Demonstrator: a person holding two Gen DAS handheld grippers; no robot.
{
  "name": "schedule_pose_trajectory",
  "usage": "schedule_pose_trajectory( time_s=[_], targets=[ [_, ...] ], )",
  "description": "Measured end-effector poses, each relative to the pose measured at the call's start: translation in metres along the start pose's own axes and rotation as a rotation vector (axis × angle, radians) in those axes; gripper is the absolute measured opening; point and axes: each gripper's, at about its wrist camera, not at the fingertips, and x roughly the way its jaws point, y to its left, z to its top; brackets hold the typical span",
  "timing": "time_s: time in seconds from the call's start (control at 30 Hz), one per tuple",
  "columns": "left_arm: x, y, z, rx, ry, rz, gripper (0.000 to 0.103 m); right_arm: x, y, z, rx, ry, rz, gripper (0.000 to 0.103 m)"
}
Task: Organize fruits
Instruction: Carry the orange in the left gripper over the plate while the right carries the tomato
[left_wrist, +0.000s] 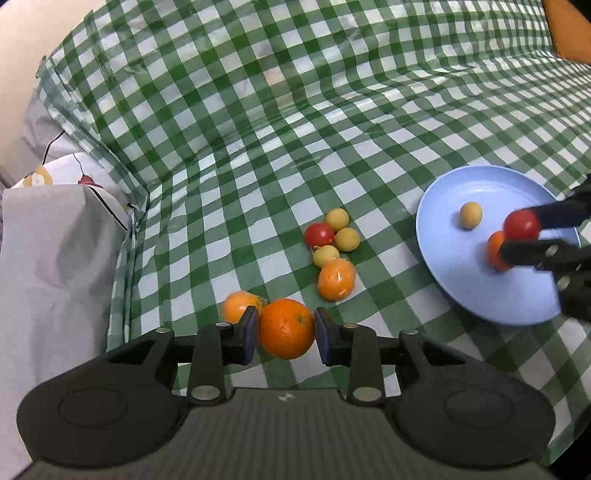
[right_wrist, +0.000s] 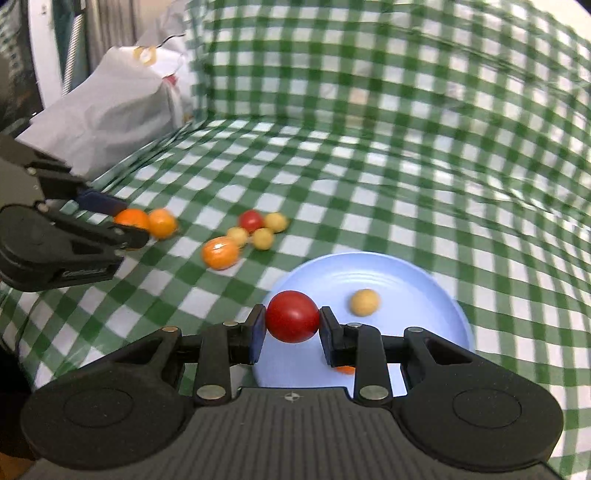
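Green check cloth (left_wrist: 332, 129) covers the bench. Blue plate (left_wrist: 476, 295) sits at the right, with a small yellow fruit (left_wrist: 471, 215) and an orange fruit (left_wrist: 495, 251) already on it.

Right gripper (right_wrist: 292, 325) is over the plate's near-left part, fingers (right_wrist: 257, 334) clamped on a red tomato (right_wrist: 291, 315) from left and right. From the left wrist view the tomato hangs just beside the plated orange fruit. Likely next is a release, so the drop is straight down, and it may knock that fruit.

Left gripper (left_wrist: 285, 332) is low at the near end of the loose pile, left of the plate. A big orange (left_wrist: 286, 328) sits between its pads, which look to touch both sides; grip looks closed on it, firmness unclear. Plate lies to its right and a bit farther.

Wrapped orange (left_wrist: 240, 304) is just beside the left finger. Farther right: another wrapped orange (left_wrist: 336, 278), three yellow fruits (left_wrist: 346, 239), one tomato (left_wrist: 318, 235), all clustered and touching.
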Motion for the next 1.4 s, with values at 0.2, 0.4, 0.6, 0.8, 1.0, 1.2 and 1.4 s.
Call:
schedule_pose_trajectory(
  time_s=[0.2, 0.4, 0.6, 0.8, 1.0, 1.2, 1.4],
  targets=[
    [0.008, -0.006, 0.008, -0.05, -0.004, -0.016, 0.036, -0.009, -0.036, -0.001, 0.098, -0.037, -0.106, 0.032],
    [0.007, -0.025, 0.018, -0.027, -0.064, -0.091, 0.036, -0.012, -0.068, -0.005, 0.218, -0.046, -0.193, 0.032],
    [-0.007, -0.056, 0.022, 0.064, -0.176, -0.161, 0.036, -0.007, -0.078, -0.011, 0.25, -0.033, -0.239, 0.032],
    [-0.016, -0.091, 0.016, 0.211, -0.253, -0.16, 0.036, -0.001, -0.078, -0.01, 0.255, -0.029, -0.254, 0.032],
    [-0.013, -0.101, 0.015, 0.236, -0.246, -0.162, 0.036, 0.002, -0.076, -0.012, 0.254, -0.024, -0.256, 0.032],
    [-0.012, -0.099, 0.013, 0.236, -0.236, -0.157, 0.036, 0.003, -0.077, -0.012, 0.25, -0.019, -0.253, 0.032],
    [-0.013, -0.101, 0.012, 0.249, -0.244, -0.166, 0.036, 0.004, -0.076, -0.012, 0.244, -0.017, -0.25, 0.032]
  ],
)
